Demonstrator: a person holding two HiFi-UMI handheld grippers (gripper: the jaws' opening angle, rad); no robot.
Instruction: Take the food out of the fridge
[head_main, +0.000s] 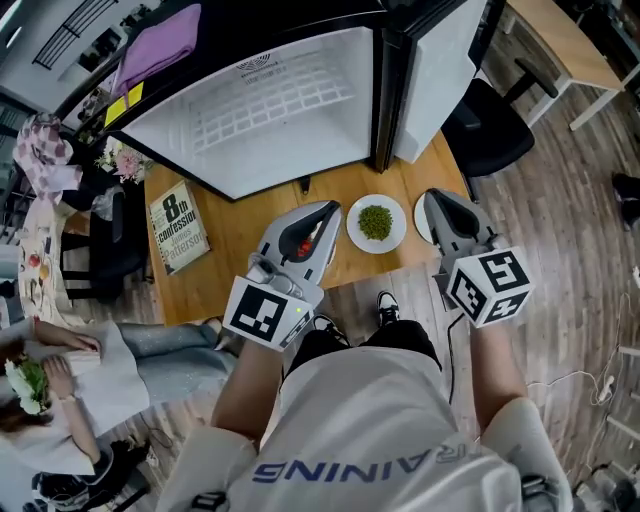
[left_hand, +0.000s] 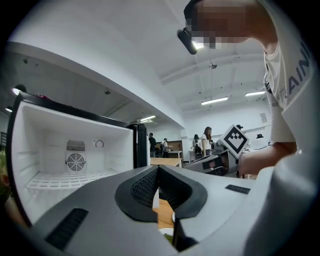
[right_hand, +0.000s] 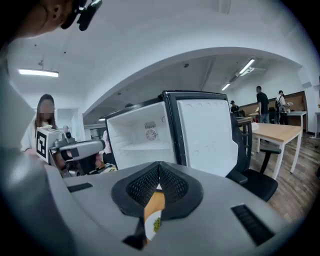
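Observation:
The fridge (head_main: 270, 110) stands open on the wooden table (head_main: 230, 250), and its white inside with a wire shelf (left_hand: 65, 180) holds nothing. A white plate of green food (head_main: 375, 222) sits on the table in front of it, between my two grippers. My left gripper (head_main: 328, 208) hovers left of the plate, shut and holding nothing (left_hand: 158, 167). Something red (head_main: 303, 243) shows through its body, mostly hidden. My right gripper (head_main: 432, 196) hovers right of the plate, shut and holding nothing (right_hand: 159, 164). It covers most of a second white plate (head_main: 418, 225).
The fridge door (head_main: 435, 70) hangs open to the right, with a black chair (head_main: 485, 125) beyond it. A book (head_main: 178, 228) lies on the table's left part. A purple cloth (head_main: 160, 45) rests on top of the fridge. A person (head_main: 60, 370) sits at the left.

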